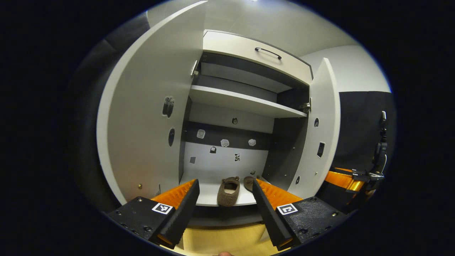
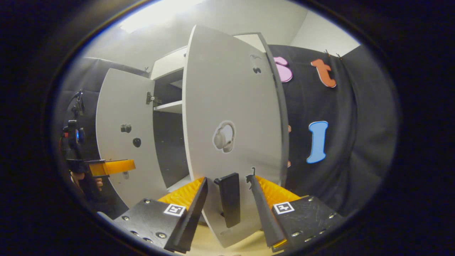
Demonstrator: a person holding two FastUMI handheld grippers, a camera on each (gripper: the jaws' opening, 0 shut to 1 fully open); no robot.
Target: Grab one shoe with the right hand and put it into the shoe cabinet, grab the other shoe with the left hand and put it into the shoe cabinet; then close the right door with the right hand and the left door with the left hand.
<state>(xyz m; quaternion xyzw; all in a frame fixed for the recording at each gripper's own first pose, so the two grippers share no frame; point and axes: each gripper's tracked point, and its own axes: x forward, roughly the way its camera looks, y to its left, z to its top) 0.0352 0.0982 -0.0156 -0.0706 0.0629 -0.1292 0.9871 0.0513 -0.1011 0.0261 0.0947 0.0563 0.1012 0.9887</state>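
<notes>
No readable writing shows. In the shoe cabinet (image 1: 249, 57), one brown slipper (image 1: 228, 191) lies on the bottom shelf's (image 1: 209, 193) front edge, long axis front to back; the second slipper (image 1: 249, 182) is half hidden by a finger. The left gripper (image 1: 224, 209) gapes empty. The right gripper (image 2: 227, 209), fingers spread, straddles the right door's (image 2: 231, 106) black handle (image 2: 229, 202); contact unclear.

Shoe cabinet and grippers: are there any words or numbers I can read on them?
None can be read.
Stickers on the shoe cabinet doors and back wall: small pictures, no words.
Square markers on the left gripper and right gripper: black-and-white patterns, no letters.
</notes>
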